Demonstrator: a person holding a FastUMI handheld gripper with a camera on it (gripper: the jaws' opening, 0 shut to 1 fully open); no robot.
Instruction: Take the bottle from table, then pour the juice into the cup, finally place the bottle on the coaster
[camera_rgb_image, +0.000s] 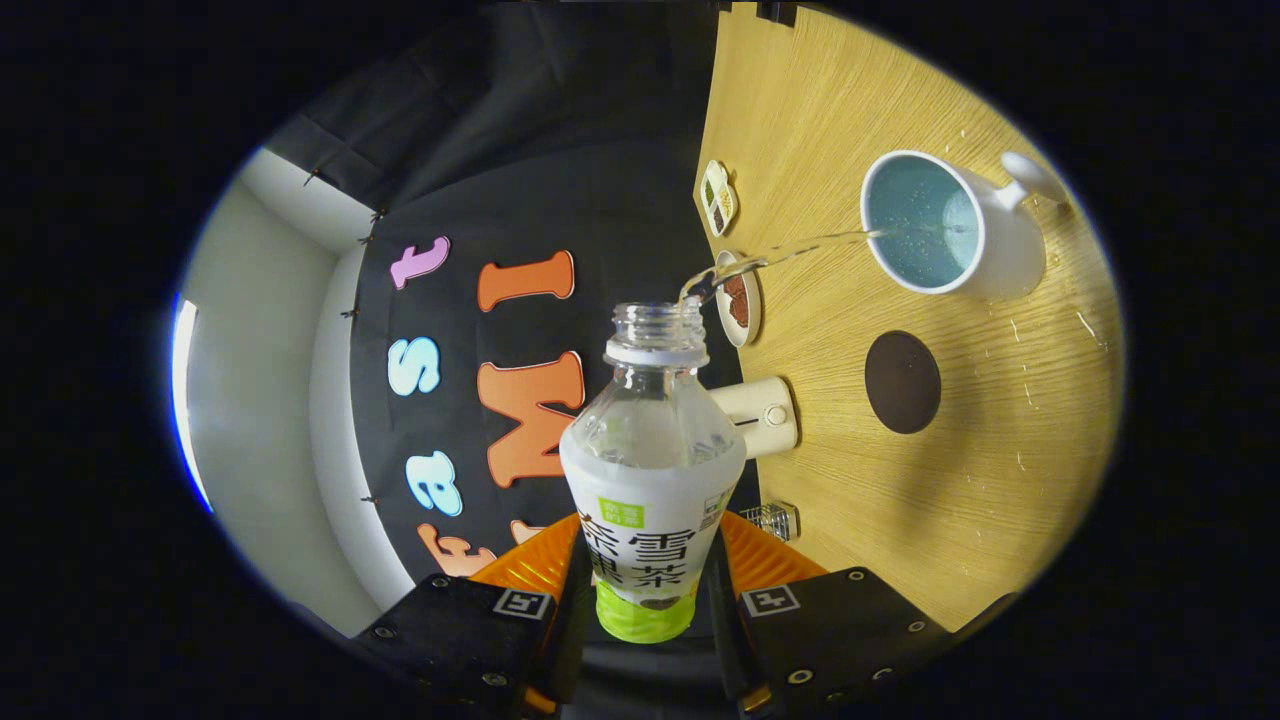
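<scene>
My gripper (648, 580) is shut on a clear plastic bottle (650, 470) with a white and green label, both fingers pressing on its lower body. The bottle is uncapped and tipped on its side relative to the wooden table (850, 480). A thin clear stream (790, 252) runs from its mouth into a white mug (945, 225) with a blue inside, which stands beyond the fingers. Liquid lies in the mug. A dark round coaster (902, 382) lies bare on the table, between the mug and the gripper.
Along the table's far edge stand a small white dish (740, 300) with brown contents, a little divided tray (718, 196), a cream cylindrical device (765, 415) and a small clear cap-like object (775, 518). Droplets speckle the wood near the mug.
</scene>
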